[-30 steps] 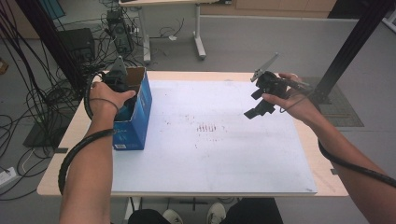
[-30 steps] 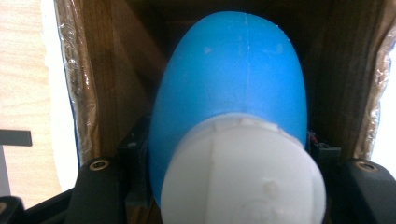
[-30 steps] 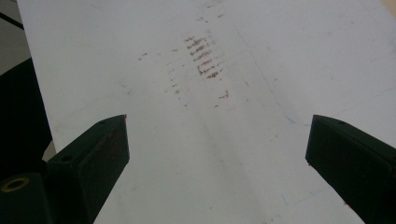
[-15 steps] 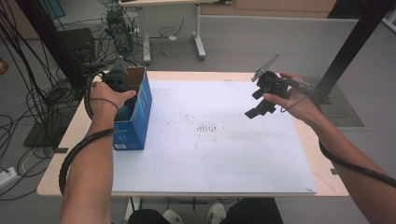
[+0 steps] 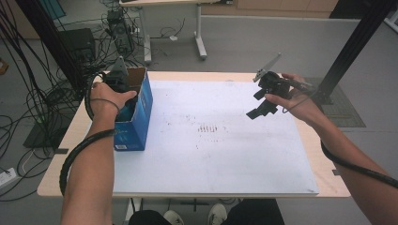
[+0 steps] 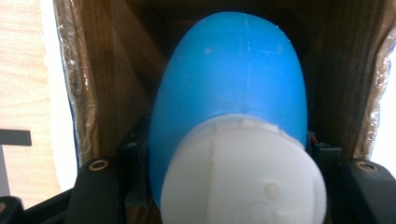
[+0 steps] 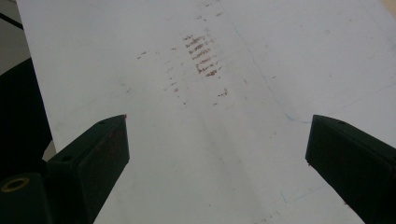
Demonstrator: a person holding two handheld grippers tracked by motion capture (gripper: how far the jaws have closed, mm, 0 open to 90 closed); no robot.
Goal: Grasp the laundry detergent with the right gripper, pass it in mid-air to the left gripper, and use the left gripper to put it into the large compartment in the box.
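A blue bottle (image 6: pixel 233 84) with a white cap (image 6: pixel 243 172) sits inside an open blue cardboard box (image 5: pixel 136 117) at the table's left edge. My left gripper (image 6: pixel 229 144) reaches down into that box, its black jaws pressed against both sides of the bottle. From above, the hand and left gripper (image 5: pixel 117 82) cover the box's opening. My right gripper (image 5: pixel 259 104) hovers open over the right part of the white sheet (image 5: pixel 211 154), with nothing between its jaws. In the right gripper view the right gripper (image 7: pixel 219 126) looks down on the bare sheet.
Reddish-brown smudges (image 5: pixel 210 128) mark the sheet's middle, also seen as smudges (image 7: pixel 203 56) ahead of the right jaws. The wooden table (image 5: pixel 65 140) shows around the sheet. A black post (image 5: pixel 349 51) stands at the far right; cables (image 5: pixel 37 103) lie on the floor at the left.
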